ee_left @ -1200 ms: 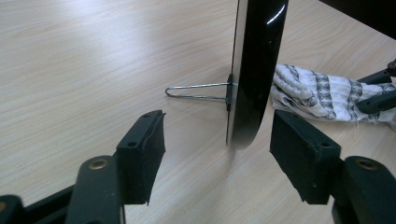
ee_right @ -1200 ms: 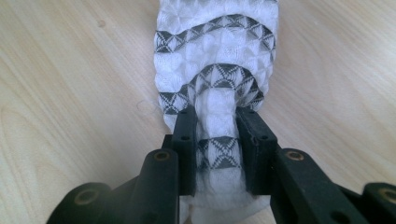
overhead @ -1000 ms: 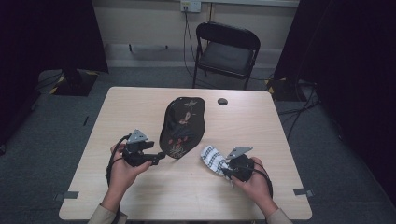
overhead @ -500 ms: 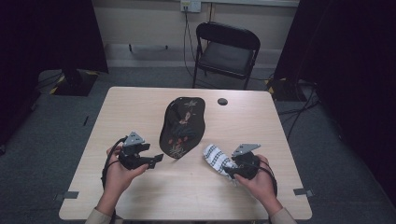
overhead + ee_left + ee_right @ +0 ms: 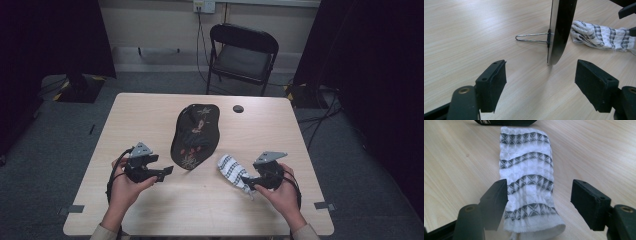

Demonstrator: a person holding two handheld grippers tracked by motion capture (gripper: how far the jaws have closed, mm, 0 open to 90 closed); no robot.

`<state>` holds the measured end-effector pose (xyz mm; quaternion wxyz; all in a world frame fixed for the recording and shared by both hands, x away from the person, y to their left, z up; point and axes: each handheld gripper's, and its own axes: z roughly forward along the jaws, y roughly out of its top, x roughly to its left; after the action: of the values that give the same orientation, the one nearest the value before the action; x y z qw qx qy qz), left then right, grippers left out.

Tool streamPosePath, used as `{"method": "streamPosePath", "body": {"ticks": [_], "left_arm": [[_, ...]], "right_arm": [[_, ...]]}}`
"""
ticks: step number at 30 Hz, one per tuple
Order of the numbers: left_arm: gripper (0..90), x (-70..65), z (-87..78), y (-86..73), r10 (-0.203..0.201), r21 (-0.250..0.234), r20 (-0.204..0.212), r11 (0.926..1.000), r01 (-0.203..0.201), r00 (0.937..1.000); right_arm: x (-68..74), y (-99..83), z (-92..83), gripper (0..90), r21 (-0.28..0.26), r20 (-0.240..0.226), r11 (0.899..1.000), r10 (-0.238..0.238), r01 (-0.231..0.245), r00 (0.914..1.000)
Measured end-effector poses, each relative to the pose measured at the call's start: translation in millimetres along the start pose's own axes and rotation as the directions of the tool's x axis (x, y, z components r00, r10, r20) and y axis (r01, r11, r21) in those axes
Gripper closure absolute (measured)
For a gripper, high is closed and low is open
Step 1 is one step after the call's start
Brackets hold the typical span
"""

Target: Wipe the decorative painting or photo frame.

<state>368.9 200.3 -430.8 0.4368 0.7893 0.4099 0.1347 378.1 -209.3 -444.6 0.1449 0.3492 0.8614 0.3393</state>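
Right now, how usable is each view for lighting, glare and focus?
High view: dim, corners falling to black, the pale wooden table evenly lit, slightly soft. Left gripper view: bright, a glare streak along the edge of the glossy black oval plate, near jaws soft. Right gripper view: the folded white cloth with grey patterned bands is crisp, shadows faint.

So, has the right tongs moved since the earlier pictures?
Yes. In the high view, the right tongs have drawn back slightly from the patterned cloth, toward the table's near right edge. Their jaws have just been opening and now stand open around the cloth.
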Motion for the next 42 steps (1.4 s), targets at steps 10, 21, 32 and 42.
{"method": "streamPosePath", "body": {"ticks": [10, 21, 32, 42], "left_arm": [[25.0, 0.0, -0.5, -1.1, -0.012, 0.002, 0.011, 0.9999, 0.012, 0.9999], [24.8, 2.7, -4.8, -3.5, -0.012, 0.006, 0.008, 0.9999, 0.012, 0.9999], [24.7, 8.8, -6.2, -8.8, 0.005, 0.034, -0.005, 0.9994, -0.004, 1.0000], [24.6, 12.4, -7.6, -14.4, -0.001, 0.045, -0.017, 0.9990, 0.001, 0.9999]], "right_arm": [[-6.9, -4.1, -7.4, 27.4, -0.014, 0.011, 1.000, 0.022, -0.022, 0.9997], [-12.7, -13.7, -15.6, 23.9, -0.022, 0.008, 0.999, 0.040, -0.039, 0.9992], [-23.7, -25.0, -25.5, 20.7, -0.020, 0.022, 0.998, 0.065, -0.064, 0.9977], [-30.8, -39.7, -37.7, 20.0, -0.029, 0.026, 0.996, 0.087, -0.087, 0.9958]]}}
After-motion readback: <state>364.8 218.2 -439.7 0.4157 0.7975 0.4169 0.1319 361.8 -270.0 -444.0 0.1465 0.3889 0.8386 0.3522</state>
